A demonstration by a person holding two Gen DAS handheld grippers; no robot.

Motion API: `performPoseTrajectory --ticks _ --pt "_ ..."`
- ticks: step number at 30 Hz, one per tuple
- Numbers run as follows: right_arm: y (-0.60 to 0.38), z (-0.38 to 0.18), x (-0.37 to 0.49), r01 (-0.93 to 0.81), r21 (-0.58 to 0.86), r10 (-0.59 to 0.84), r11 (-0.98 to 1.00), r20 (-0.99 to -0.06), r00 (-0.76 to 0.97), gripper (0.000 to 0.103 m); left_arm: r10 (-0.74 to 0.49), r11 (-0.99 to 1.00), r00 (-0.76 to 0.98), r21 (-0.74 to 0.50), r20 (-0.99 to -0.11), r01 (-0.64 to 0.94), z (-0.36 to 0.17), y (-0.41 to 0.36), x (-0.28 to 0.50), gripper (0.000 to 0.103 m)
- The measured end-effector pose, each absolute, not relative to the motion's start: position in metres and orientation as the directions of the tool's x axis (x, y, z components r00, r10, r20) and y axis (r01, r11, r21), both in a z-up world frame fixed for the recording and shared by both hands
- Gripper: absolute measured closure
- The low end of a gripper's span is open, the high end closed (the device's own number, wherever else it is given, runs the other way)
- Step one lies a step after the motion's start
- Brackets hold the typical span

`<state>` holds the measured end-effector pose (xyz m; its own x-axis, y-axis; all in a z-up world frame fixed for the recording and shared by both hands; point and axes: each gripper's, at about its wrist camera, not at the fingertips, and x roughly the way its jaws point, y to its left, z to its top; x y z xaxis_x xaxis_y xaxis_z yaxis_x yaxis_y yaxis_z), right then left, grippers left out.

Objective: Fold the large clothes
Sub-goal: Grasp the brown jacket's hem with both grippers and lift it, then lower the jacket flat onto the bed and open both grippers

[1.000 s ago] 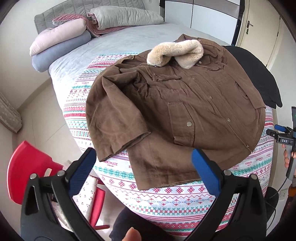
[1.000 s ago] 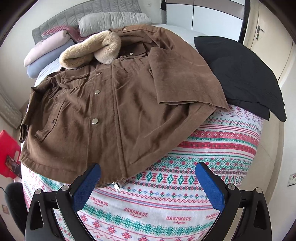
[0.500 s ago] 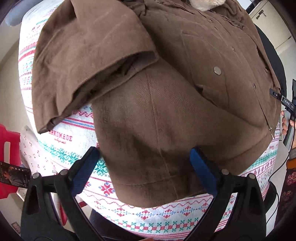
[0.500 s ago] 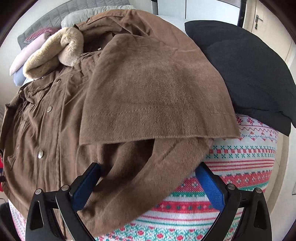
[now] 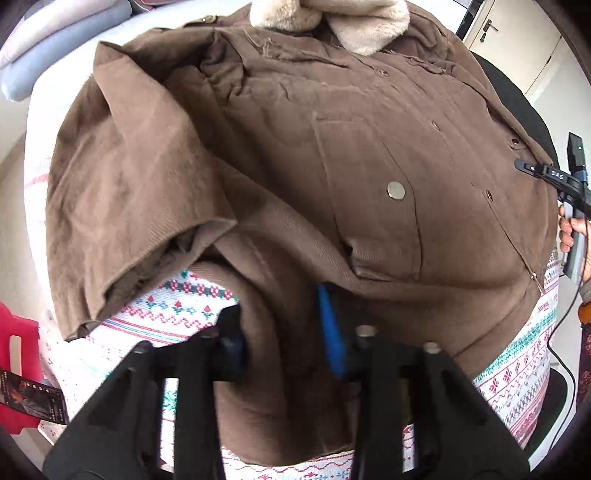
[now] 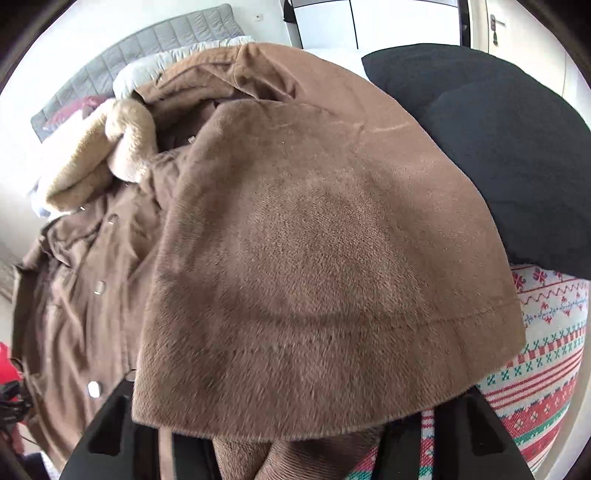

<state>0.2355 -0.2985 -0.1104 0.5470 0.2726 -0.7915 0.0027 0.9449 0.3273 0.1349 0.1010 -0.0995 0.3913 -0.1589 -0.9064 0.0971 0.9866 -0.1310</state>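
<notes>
A brown jacket [image 5: 332,155] with a cream fur collar [image 5: 365,22] lies face up on a patterned bedspread [image 5: 177,306]. My left gripper [image 5: 284,332] is shut on the jacket's bottom hem, with a fold of brown cloth bunched between its blue pads [image 5: 330,332]. In the right wrist view the jacket's sleeve [image 6: 325,266] fills the frame and drapes over my right gripper. Its fingertips are hidden under the cuff, and only the black arms [image 6: 110,435] show.
A black cushion [image 6: 498,140] lies to the right of the jacket. Folded bedding [image 5: 55,48] is stacked at the head of the bed. A red chair [image 5: 18,365] stands at the left beside the bed. The other hand-held gripper [image 5: 569,192] shows at the right edge.
Both grippers moved in to the jacket's near edge. The left pads closed on the hem. The sleeve cuff now covers the right gripper's fingers.
</notes>
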Motion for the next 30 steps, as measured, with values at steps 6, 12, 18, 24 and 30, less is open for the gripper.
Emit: performPoseTrajectory --ticks 6,12,18,24,30 --pt "-0.284 -0.05 0.188 -0.084 0.367 0.334 0.927 -0.699 0.633 0.083 -0.188 0.982 0.512 -0.163 -0.838 0.093 -0.046 0.111 0.118 0.092" --pt "-0.249 0.018 0.112 -0.208 0.302 0.358 0.93 -0.625 0.693 0.085 -0.227 0.973 0.608 -0.153 -0.761 0.171 0.02 0.118 0.077 0.092" --pt "-0.225 0.065 0.018 -0.305 0.25 0.394 0.919 -0.57 0.721 0.085 -0.277 0.959 0.617 -0.168 -0.737 0.23 0.047 0.139 0.05 0.092" --pt "-0.218 0.04 -0.006 -0.219 0.199 0.289 0.955 -0.781 0.553 0.08 -0.251 0.953 0.505 -0.119 -0.826 0.28 0.022 0.135 0.05 0.081" --pt "-0.235 -0.009 -0.017 -0.138 0.108 0.148 0.985 -0.934 0.326 0.067 -0.106 0.963 0.51 0.04 -0.853 0.267 0.013 0.132 0.032 0.021"
